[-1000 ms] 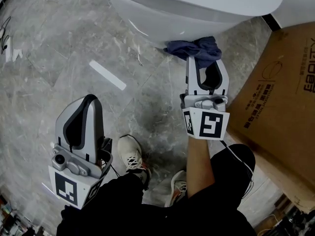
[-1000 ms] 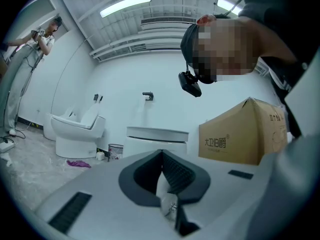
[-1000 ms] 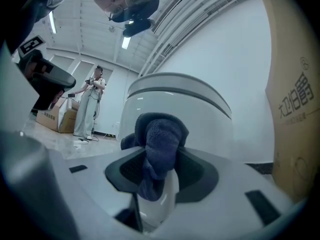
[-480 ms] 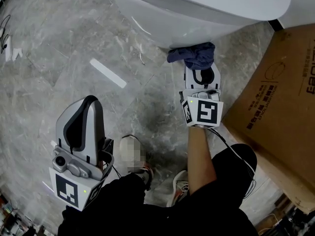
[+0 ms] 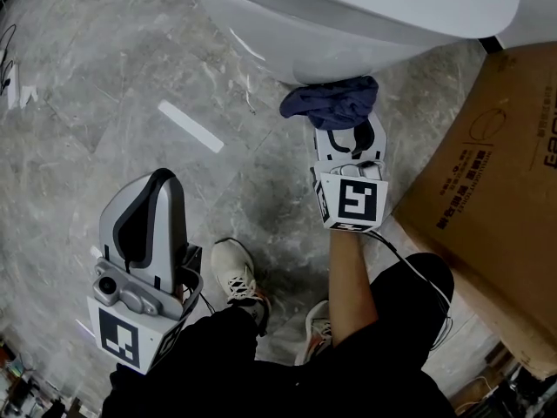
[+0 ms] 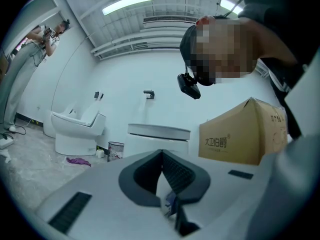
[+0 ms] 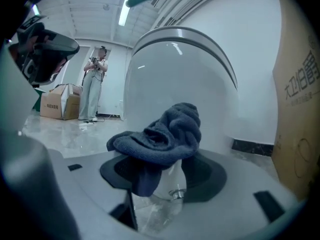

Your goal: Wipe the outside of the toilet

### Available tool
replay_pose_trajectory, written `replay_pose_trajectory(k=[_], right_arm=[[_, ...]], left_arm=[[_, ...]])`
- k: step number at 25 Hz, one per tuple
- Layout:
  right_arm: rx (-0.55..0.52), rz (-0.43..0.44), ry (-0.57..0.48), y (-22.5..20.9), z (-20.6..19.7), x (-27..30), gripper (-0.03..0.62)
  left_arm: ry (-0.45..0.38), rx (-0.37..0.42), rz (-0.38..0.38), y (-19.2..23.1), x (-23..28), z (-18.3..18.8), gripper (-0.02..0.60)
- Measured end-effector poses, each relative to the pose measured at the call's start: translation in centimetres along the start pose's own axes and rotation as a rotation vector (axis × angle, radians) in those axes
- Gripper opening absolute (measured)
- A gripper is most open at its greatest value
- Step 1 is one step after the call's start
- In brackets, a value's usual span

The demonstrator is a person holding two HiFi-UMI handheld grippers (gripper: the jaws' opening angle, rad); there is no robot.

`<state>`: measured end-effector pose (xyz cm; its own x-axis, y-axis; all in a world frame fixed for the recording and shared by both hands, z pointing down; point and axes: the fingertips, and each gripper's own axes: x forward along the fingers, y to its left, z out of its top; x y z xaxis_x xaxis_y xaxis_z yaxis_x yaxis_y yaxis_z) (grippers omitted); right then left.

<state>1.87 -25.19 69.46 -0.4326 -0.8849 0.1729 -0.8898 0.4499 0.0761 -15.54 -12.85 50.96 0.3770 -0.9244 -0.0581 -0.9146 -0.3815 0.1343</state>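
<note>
Seen from above, the right gripper [image 5: 348,133] clamps a dark blue cloth [image 5: 332,101] between its fingers. The bunched cloth is pressed low against the curved base of the white toilet [image 5: 348,16], just ahead of the fingertips. Over the last second the cloth has slid leftward along that base — the wipe looks under way. The left gripper [image 5: 155,185] hangs well back, its fingers closed together on nothing — idle
</note>
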Motion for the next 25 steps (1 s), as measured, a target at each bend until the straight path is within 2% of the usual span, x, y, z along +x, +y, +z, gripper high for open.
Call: replay_pose_trajectory(k=[3, 6, 9, 10, 11, 25], right_arm=[[0.034, -0.009, 0.002, -0.1, 0.4, -0.1, 0.282], [-0.004, -0.033, -0.023, -0.3, 1.4, -0.4, 0.307], [-0.047, -0.058, -0.070, -0.6, 2.7, -0.9, 0.240], [-0.063, -0.058, -0.078, -0.6, 2.9, -1.0, 0.188], [-0.072, -0.057, -0.081, -0.5, 3.0, -1.0, 0.164], [0.035, -0.025, 0.073, -0.9, -2.8, 1.4, 0.129]], left_arm=[[0.002, 0.002, 0.001, -0.1, 0.0, 0.0, 0.011], [0.004, 0.006, -0.006, -0.4, 0.1, 0.0, 0.011], [0.006, 0.008, -0.008, -0.5, 0.2, 0.1, 0.011], [0.007, 0.010, -0.008, -0.6, 0.1, 0.0, 0.011], [0.008, 0.012, -0.007, -0.6, 0.1, 0.0, 0.011], [0.014, 0.000, -0.004, 0.2, -0.2, -0.4, 0.011]])
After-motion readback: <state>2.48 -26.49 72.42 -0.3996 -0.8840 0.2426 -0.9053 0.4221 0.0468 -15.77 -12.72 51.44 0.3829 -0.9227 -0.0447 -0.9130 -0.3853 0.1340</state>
